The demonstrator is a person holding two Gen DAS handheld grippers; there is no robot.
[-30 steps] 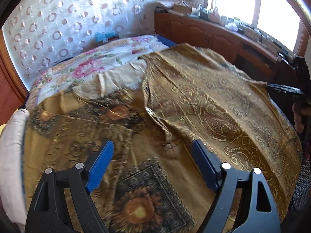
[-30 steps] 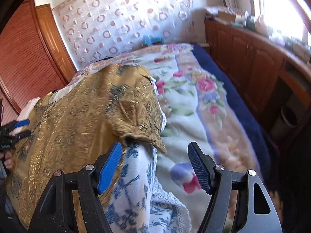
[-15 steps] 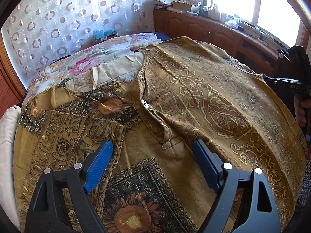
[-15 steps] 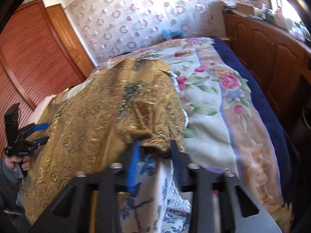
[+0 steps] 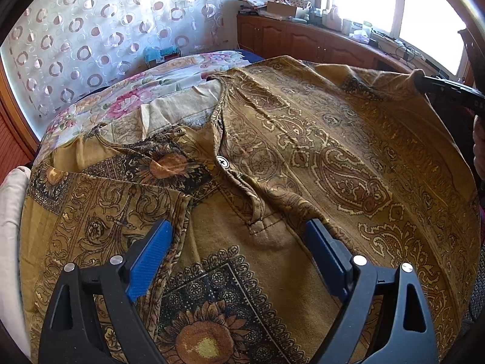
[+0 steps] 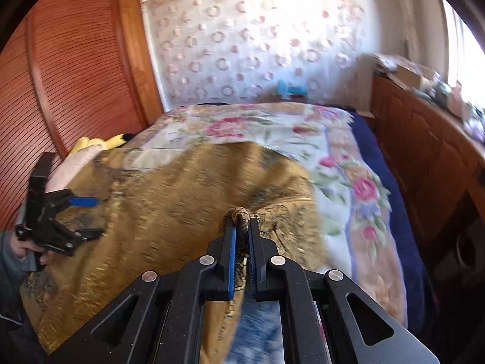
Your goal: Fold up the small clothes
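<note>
A gold-brown patterned shirt (image 5: 303, 157) with sunflower and paisley prints lies spread on the bed, its button placket facing me. My left gripper (image 5: 239, 242) is open and empty, jaws wide apart just above the shirt's chest below the placket. My right gripper (image 6: 241, 227) is shut on a bunched corner of the shirt (image 6: 169, 206) and holds it lifted at the shirt's far side. The right gripper also shows at the right edge of the left wrist view (image 5: 445, 88), pinching the fabric. The left gripper shows at the left in the right wrist view (image 6: 81, 215).
The bed has a floral cover (image 6: 303, 130) with a blue edge (image 6: 379, 163). A white pillow (image 5: 10, 212) lies at the left. Wooden cabinets (image 5: 303, 39) with clutter run under the window. A louvred wooden wardrobe (image 6: 69, 69) stands left. A blue-and-white cloth (image 6: 257, 333) lies under the right gripper.
My right gripper has shut on the shirt's corner and lifted it, pulling the fabric. My left gripper has moved in closer over the shirt's chest and stayed open.
</note>
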